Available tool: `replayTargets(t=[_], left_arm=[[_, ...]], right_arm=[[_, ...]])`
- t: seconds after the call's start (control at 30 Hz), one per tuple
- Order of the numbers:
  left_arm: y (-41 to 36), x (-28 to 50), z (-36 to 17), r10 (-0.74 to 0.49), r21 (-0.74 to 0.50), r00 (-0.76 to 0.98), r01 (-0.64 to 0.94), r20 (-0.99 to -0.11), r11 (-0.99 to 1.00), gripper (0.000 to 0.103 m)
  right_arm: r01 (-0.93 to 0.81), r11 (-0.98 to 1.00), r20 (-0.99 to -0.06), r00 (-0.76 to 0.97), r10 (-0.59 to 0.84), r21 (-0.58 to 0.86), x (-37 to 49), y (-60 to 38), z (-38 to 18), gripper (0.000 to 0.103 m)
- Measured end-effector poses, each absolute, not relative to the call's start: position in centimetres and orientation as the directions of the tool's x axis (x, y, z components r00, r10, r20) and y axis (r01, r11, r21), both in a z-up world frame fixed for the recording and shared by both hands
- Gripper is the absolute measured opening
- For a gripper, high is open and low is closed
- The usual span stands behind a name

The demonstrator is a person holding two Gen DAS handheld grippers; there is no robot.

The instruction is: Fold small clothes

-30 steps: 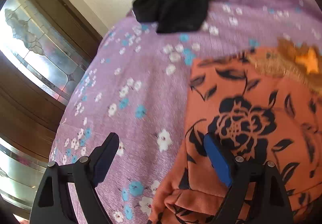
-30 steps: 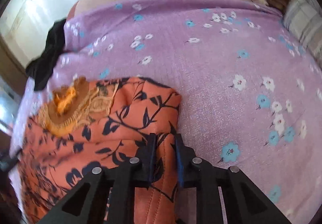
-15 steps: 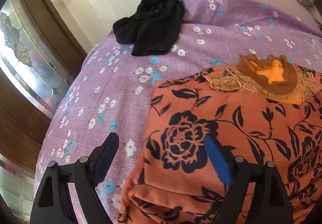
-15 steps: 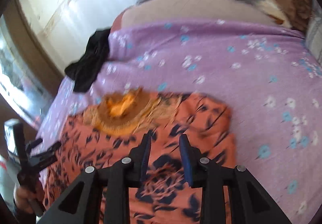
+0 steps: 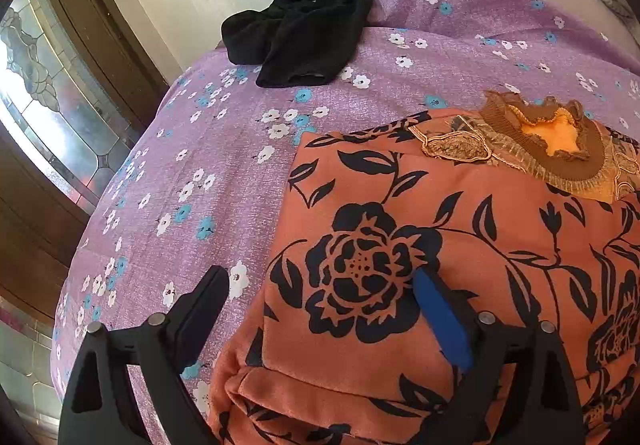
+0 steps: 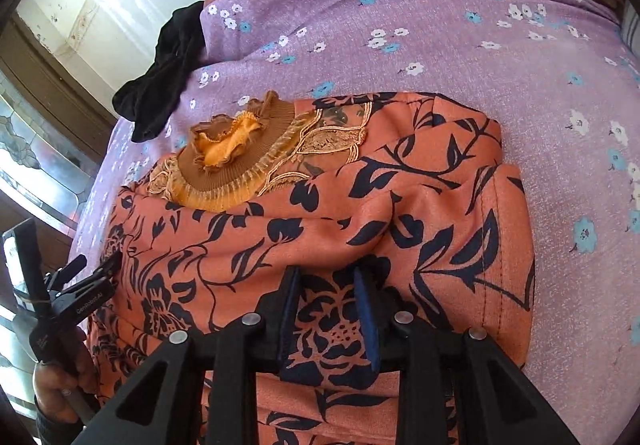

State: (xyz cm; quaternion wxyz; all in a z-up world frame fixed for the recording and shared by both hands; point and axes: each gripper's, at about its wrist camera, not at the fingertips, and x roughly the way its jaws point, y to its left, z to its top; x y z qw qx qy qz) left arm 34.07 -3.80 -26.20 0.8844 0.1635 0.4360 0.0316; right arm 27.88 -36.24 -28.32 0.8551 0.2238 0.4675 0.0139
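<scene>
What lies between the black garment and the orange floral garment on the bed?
Only bare purple flowered bedsheet separates the black garment from the orange floral garment; the left wrist view shows it best.

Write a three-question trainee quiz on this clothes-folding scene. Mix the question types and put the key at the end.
1. True or false: the black garment lies on top of the orange floral top.
2. Multiple choice: the left tongs stand (A) shut on the black garment, (B) wide open over the near left edge of the orange floral top, (C) out of sight.
3. Short answer: what covers the bed under both clothes?

Key:
1. False; it lies apart, near the far edge of the bed.
2. B.
3. A purple bedsheet printed with white and blue flowers.
</scene>
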Motion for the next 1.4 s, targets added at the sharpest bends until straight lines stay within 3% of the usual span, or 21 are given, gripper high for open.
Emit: replayTargets(t=[0.1, 0.2, 0.27, 0.37, 0.43, 0.5, 0.6, 0.7, 0.77, 1.0, 1.13, 1.23, 1.4], left_arm=[[-3.0, 34.4, -26.7, 0.189, 0.280, 0.611, 0.056, -0.769, 0.958, 0.103], [-1.8, 34.6, -27.1, 0.120, 0.172, 0.593, 0.032, -0.796, 0.985, 0.103], [-1.2, 34.7, -27.2, 0.094, 0.131, 0.575, 0.024, -0.813, 0.991, 0.103], [-1.0, 34.6, -26.7, 0.080, 0.114, 0.512, 0.034, -0.855, 0.993, 0.103], [-0.9, 33.7, -25.6, 0.090, 0.122, 0.495, 0.032, -0.864, 0.992, 0.103], [-1.0, 32.1, -24.0, 0.116, 0.148, 0.554, 0.014, -0.825, 0.989, 0.103], [-1.9, 30.3, -22.6, 0.080, 0.133, 0.590, 0.046, -0.804, 0.990, 0.103], [-3.3, 29.2, -23.8, 0.027, 0.101, 0.535, 0.110, -0.844, 0.989, 0.103], [-4.2, 28.8, -26.1, 0.076, 0.149, 0.443, 0.133, -0.893, 0.980, 0.103], [-3.7, 27.8, -26.0, 0.058, 0.112, 0.401, 0.113, -0.914, 0.987, 0.103], [-4.0, 27.5, -24.1, 0.039, 0.112, 0.491, 0.119, -0.870, 0.987, 0.103], [-4.9, 27.4, -23.3, -0.015, 0.081, 0.521, 0.160, -0.853, 0.984, 0.103], [-6.9, 28.3, -25.4, -0.005, 0.106, 0.451, 0.220, -0.892, 0.970, 0.103]], right_arm=[[0.119, 0.894, -0.758, 0.585, 0.288, 0.431, 28.0, -35.4, -27.9, 0.074], [0.124, 0.922, -0.778, 0.584, 0.232, 0.368, 28.5, -34.0, -27.9, 0.082], [0.147, 0.928, -0.782, 0.592, 0.194, 0.341, 28.5, -33.4, -27.8, 0.082], [0.174, 0.943, -0.793, 0.595, 0.127, 0.282, 28.3, -33.0, -27.4, 0.072], [0.159, 0.946, -0.783, 0.608, 0.130, 0.281, 27.8, -33.0, -26.6, 0.045], [0.164, 0.931, -0.761, 0.630, 0.155, 0.326, 26.9, -33.7, -25.8, 0.038], [0.164, 0.943, -0.772, 0.622, 0.128, 0.288, 25.6, -33.4, -25.5, 0.038], [0.163, 0.950, -0.826, 0.547, 0.136, 0.265, 25.3, -32.5, -27.6, 0.039], [0.138, 0.969, -0.827, 0.554, 0.096, 0.205, 24.7, -31.6, -27.0, 0.038], [0.113, 0.962, -0.851, 0.499, 0.163, 0.250, 23.5, -31.3, -26.5, 0.038], [0.098, 0.927, -0.779, 0.578, 0.243, 0.361, 23.3, -31.9, -24.4, 0.039], [0.047, 0.947, -0.728, 0.652, 0.213, 0.319, 24.4, -31.2, -22.7, 0.039], [-0.012, 0.941, -0.733, 0.624, 0.271, 0.338, 28.5, -30.7, -24.9, 0.039]])
